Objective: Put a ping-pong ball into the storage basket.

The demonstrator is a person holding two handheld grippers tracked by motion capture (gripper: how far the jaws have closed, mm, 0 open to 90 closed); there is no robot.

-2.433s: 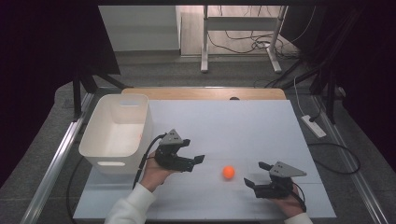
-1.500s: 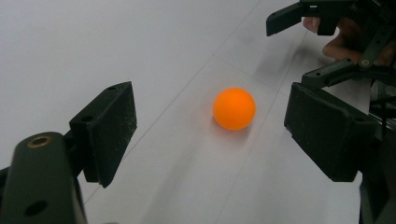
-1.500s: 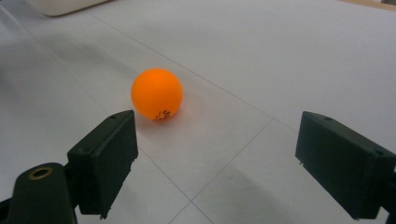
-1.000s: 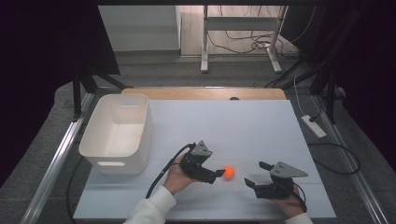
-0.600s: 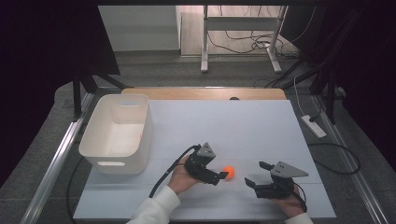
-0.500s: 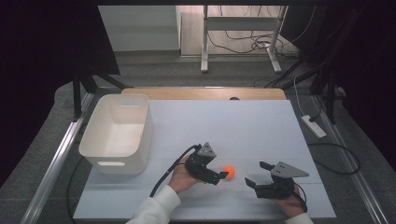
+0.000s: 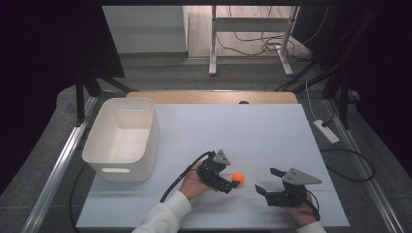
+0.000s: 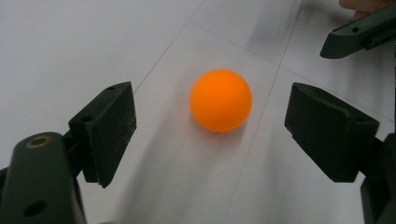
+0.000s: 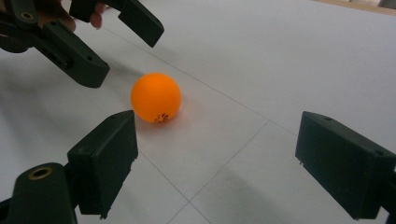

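Note:
An orange ball (image 7: 237, 178) rests on the white table sheet (image 7: 228, 131), near the front. My left gripper (image 7: 232, 177) reaches it from the left, jaws open to either side. In the left gripper view the ball (image 8: 220, 100) lies between the spread pads (image 8: 112, 126), touching neither. My right gripper (image 7: 265, 179) rests open on the table just right of the ball, pointing at it. From the right gripper view the ball (image 9: 155, 98) sits ahead and to the left of my right gripper (image 9: 224, 154), with the left gripper (image 9: 128, 51) beyond it.
A white plastic bin (image 7: 154, 131) stands at the table's left side. A wooden strip (image 7: 209, 97) runs along the far edge. A power strip (image 7: 326, 131) lies on the floor at the right.
The left gripper has travelled right from beside the bin and come down so its open jaws flank the ball. The ball and the right gripper have stayed put.

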